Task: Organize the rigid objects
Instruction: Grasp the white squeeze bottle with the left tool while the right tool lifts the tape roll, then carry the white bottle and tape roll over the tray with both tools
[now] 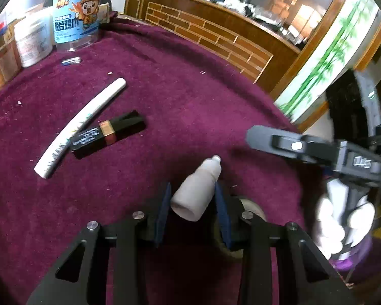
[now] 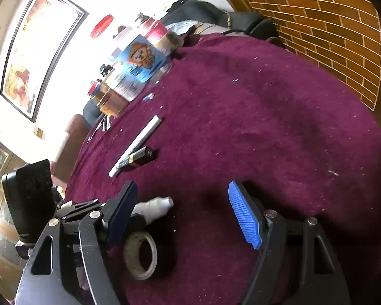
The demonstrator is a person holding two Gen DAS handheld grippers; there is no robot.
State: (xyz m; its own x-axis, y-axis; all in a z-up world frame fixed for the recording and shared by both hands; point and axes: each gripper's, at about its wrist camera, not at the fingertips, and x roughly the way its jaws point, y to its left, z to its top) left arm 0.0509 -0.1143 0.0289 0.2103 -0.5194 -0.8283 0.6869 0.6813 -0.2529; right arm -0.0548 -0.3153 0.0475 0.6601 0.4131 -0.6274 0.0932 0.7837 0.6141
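Observation:
My left gripper (image 1: 193, 212) has its blue pads (image 1: 163, 211) pressed on both sides of a small white bottle (image 1: 198, 188), nozzle pointing away, just above the maroon tablecloth (image 1: 190, 101). In the right wrist view the same bottle (image 2: 157, 207) peeks out behind the left finger of my right gripper (image 2: 183, 216), which is open with nothing between its pads. A roll of white tape (image 2: 139, 254) lies on its side under that finger. One of the right gripper's fingers (image 1: 264, 137) shows at the right, held by a white-gloved hand (image 1: 337, 218).
A white pen-like stick (image 1: 81, 127) and a black lipstick with a gold band (image 1: 109, 133) lie side by side to the left. Jars crowd the far left edge, among them a clear jar with a cartoon label (image 1: 76, 17). A brick-patterned wooden counter (image 1: 210, 35) stands beyond the table.

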